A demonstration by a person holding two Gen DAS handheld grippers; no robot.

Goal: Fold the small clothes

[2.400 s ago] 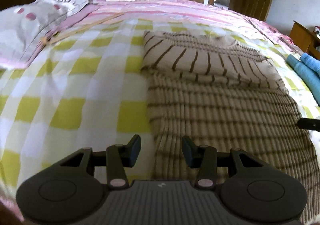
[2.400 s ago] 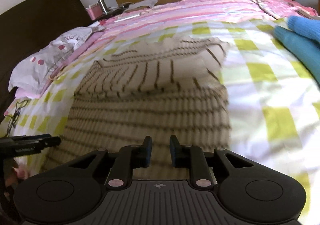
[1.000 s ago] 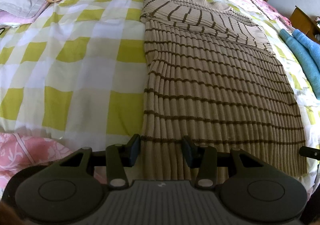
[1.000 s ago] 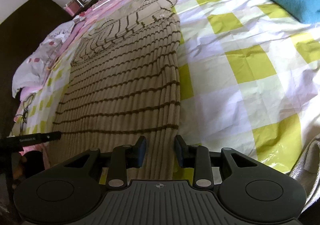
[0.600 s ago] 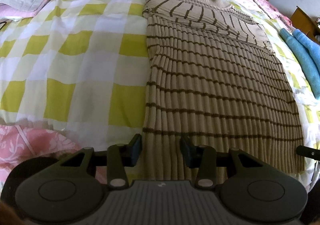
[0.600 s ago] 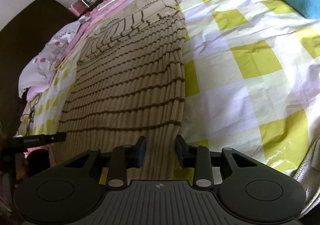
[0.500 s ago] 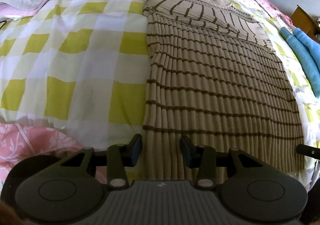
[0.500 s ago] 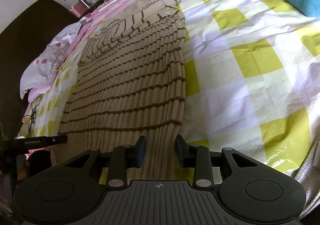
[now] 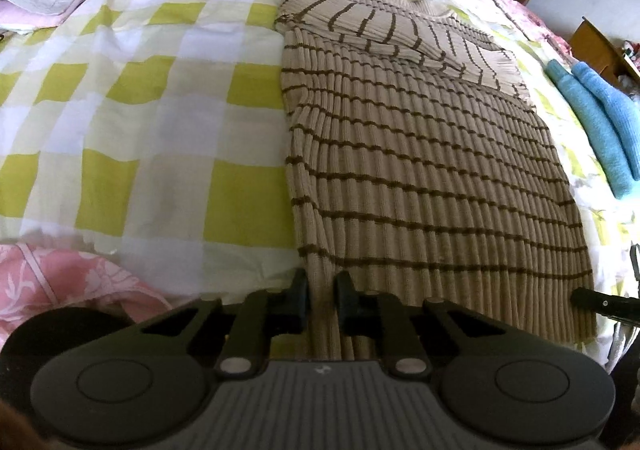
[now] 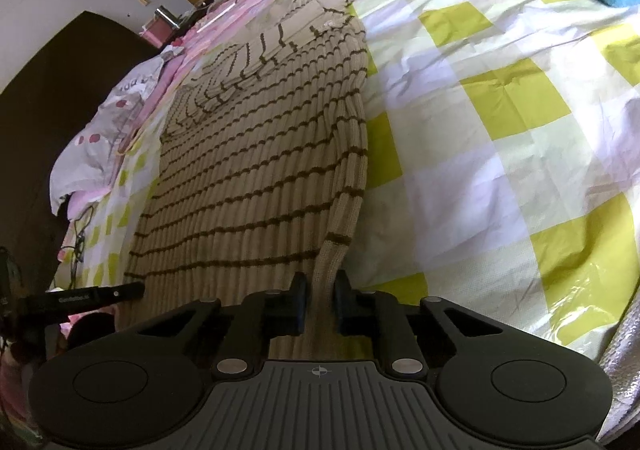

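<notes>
**Hem corners pinched, fold not begun**

Both tongs clenched on the striped sweater — left gripper grasping the near-left hem corner, right gripper the near-right one. Sweater lies flat on the checked bedsheet, sleeves folded across its far end. Risk: thin bite on stretchy knit — uneven lifting could slip a corner or skew the fold.

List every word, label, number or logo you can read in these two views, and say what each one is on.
Pale lettering on the black bar of the left gripper, seen in the right wrist view: too blurred to read.
Pink letters on the pillow near the headboard: only partly in view, not readable.
Small crosshair mark on the right gripper body: a symbol, no text.
Small pale mark on the left gripper's body in its own view: no readable text.
Striped sweater: no label visible.
</notes>
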